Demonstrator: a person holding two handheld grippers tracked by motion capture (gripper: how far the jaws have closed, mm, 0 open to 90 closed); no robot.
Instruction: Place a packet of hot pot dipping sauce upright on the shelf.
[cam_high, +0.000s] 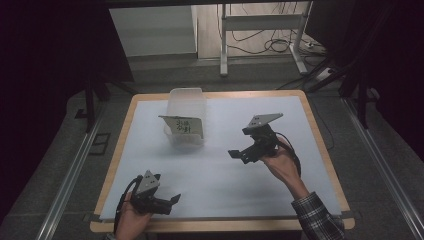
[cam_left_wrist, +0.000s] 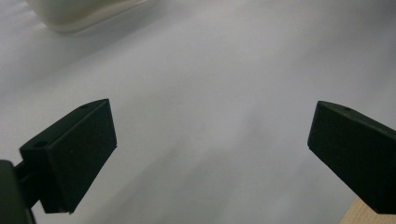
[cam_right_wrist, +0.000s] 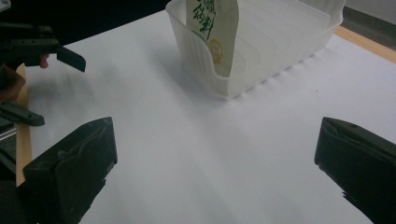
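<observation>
A translucent white plastic bin (cam_high: 186, 100) stands on the white sheet at the back middle of the table. A pale packet with green writing (cam_high: 182, 126) leans upright in the bin's near end. In the right gripper view the bin (cam_right_wrist: 275, 42) and the packet (cam_right_wrist: 212, 28) lie ahead, past the jaws. My right gripper (cam_high: 240, 154) hovers open to the right of the bin, jaws wide apart and holding nothing (cam_right_wrist: 215, 154). My left gripper (cam_high: 171, 202) is low near the front left edge, also open and holding nothing (cam_left_wrist: 212, 135).
The white sheet (cam_high: 215, 175) covers most of the wooden table (cam_high: 320, 135). The bin's corner (cam_left_wrist: 84, 14) shows at the top left of the left gripper view. The left gripper (cam_right_wrist: 42, 46) appears at the far left of the right gripper view. A metal stand (cam_high: 262, 30) and cables are behind the table.
</observation>
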